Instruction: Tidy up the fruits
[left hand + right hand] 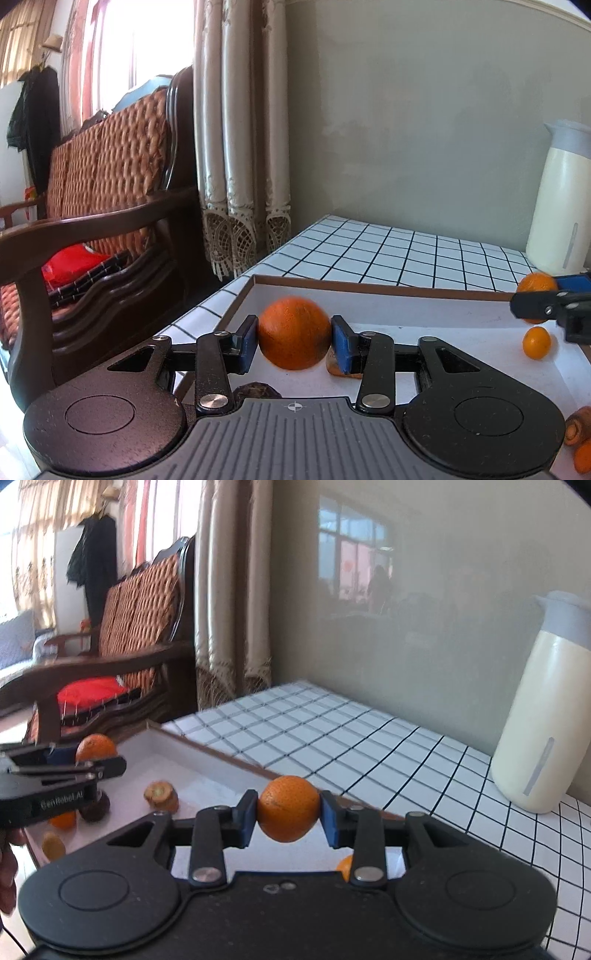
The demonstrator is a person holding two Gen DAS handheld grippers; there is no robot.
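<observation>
Oranges fill both grippers. The left gripper (294, 338) points level toward the far wall, its blue pads closed partway against the sides of a large orange (294, 332), which hangs above the white tray (424, 314). The right gripper (289, 812) is held the same way, closed partway on a slightly smaller orange (288, 808) that sits squarely between its pads, above the tray's far rim.

In the left wrist view, the right gripper enters from the right edge with its orange (537, 286) showing above the black fingers. In the right wrist view, the left gripper (88, 766) reaches in from the left with its orange (96, 748) between the fingers.

The tray is a shallow white box with a brown rim. On its floor lie a small round orange fruit (536, 342) at the right, a carrot stub (161, 795) nearer the middle, a dark round fruit (95, 806) under the left gripper, and more orange pieces (53, 845) at the near left, too blurred to name.

The tray rests on a white tablecloth (388, 254) with a black grid. A cream jug (543, 709) with a grey lid stands at the far right, well apart from the tray. A wooden bench (110, 206) with woven backing stands to the left, beside pale curtains (240, 140).
</observation>
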